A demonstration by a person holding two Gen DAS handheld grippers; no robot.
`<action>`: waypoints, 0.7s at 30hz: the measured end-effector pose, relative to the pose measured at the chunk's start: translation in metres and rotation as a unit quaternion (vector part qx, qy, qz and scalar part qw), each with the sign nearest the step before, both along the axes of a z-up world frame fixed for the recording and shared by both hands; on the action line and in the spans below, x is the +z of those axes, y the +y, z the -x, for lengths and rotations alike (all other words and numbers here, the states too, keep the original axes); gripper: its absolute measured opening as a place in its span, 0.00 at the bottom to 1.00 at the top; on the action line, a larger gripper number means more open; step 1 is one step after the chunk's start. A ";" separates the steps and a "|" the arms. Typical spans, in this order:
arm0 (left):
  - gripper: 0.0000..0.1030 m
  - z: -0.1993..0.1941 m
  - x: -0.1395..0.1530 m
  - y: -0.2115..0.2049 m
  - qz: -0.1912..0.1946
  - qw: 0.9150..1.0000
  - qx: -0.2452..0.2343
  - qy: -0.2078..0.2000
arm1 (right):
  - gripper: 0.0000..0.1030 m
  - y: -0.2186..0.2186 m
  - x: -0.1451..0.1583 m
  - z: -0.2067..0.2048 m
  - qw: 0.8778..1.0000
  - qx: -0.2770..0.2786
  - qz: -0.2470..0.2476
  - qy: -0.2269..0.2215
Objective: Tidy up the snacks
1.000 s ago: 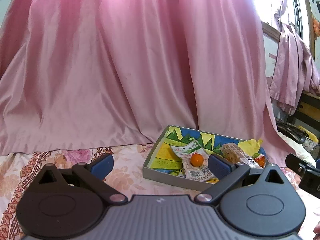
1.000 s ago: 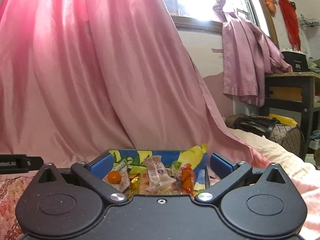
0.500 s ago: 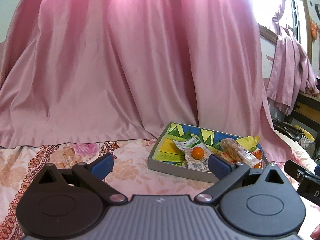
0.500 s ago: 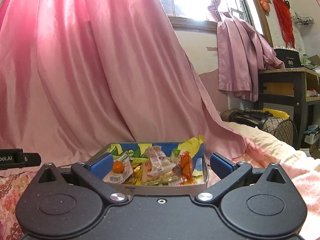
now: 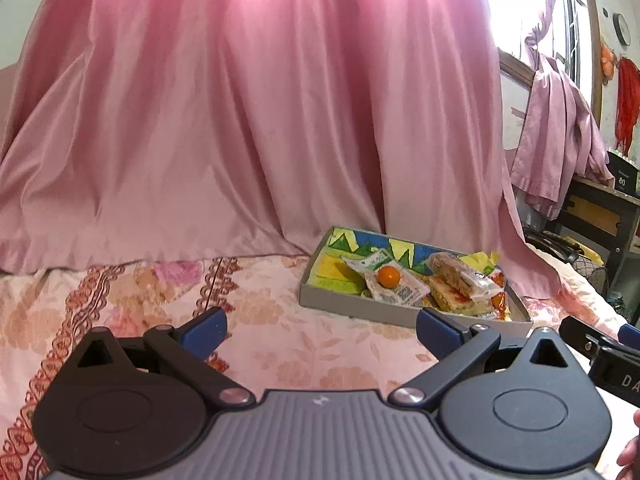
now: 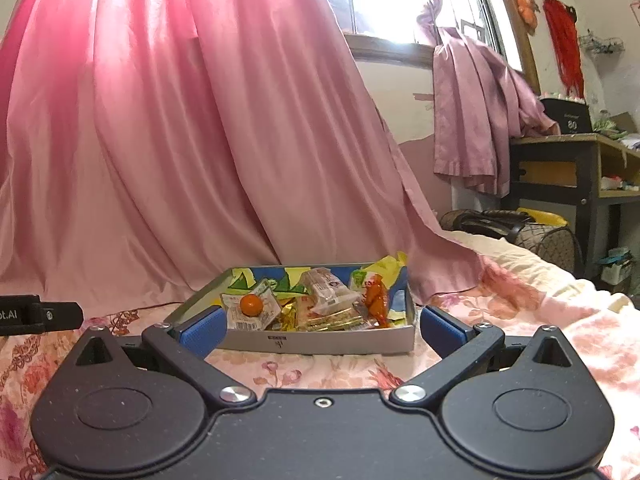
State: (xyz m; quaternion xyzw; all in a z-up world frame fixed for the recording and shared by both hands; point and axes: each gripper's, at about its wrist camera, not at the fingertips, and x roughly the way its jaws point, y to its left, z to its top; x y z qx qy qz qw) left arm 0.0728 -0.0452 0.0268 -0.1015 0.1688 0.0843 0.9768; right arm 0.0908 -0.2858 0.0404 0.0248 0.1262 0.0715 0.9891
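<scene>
Grey cardboard walls frame the snack tray (image 5: 400, 314), which lies on the floral bedspread (image 5: 120, 304) ahead and to the right in the left wrist view, its far side just beside the pink satin curtain (image 5: 240, 140). Inside it a small orange ball snack (image 5: 389, 276) sits on a white barcoded packet (image 5: 396, 290), with a clear-wrapped cereal bar (image 5: 456, 274) to its right. The left gripper (image 5: 320, 328) is spread wide and empty over bare bedspread, apart from the tray. A sliver of the right gripper's black body shows at the right edge

In the right wrist view the tray (image 6: 320, 342) faces squarely, its near wall between the blue pads, though whether they touch it cannot be told. The right gripper (image 6: 320, 330) is released, holding nothing. The orange ball (image 6: 251, 304), a clear-wrapped bar (image 6: 328, 292) and a red-orange packet (image 6: 376, 300) lie heaped together; gold wrappers (image 6: 288, 314) sit beneath

Judging by this, all visible snacks are already in the tray, so what remains is likely tidying the heap. To do that well, approach one packet from above, close on a firm edge rather than crinkly film, and steady the light tray with the other tool so it does not slide on the soft cloth
</scene>
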 end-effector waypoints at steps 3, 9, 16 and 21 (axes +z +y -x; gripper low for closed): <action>1.00 0.007 -0.004 0.004 -0.001 1.000 -0.002 0.005 | 0.99 0.003 0.000 0.010 1.000 -0.002 0.007 -0.005; 1.00 0.019 -0.009 0.010 -0.004 1.000 -0.023 0.013 | 0.99 0.006 -0.004 0.026 1.000 -0.014 0.006 0.012; 1.00 0.032 -0.022 0.010 -0.018 0.998 -0.051 0.026 | 0.99 0.009 -0.008 0.048 0.999 -0.032 -0.002 0.036; 1.00 0.042 -0.025 0.010 -0.027 0.997 -0.062 0.023 | 0.99 0.017 -0.008 0.059 0.999 -0.025 0.006 0.037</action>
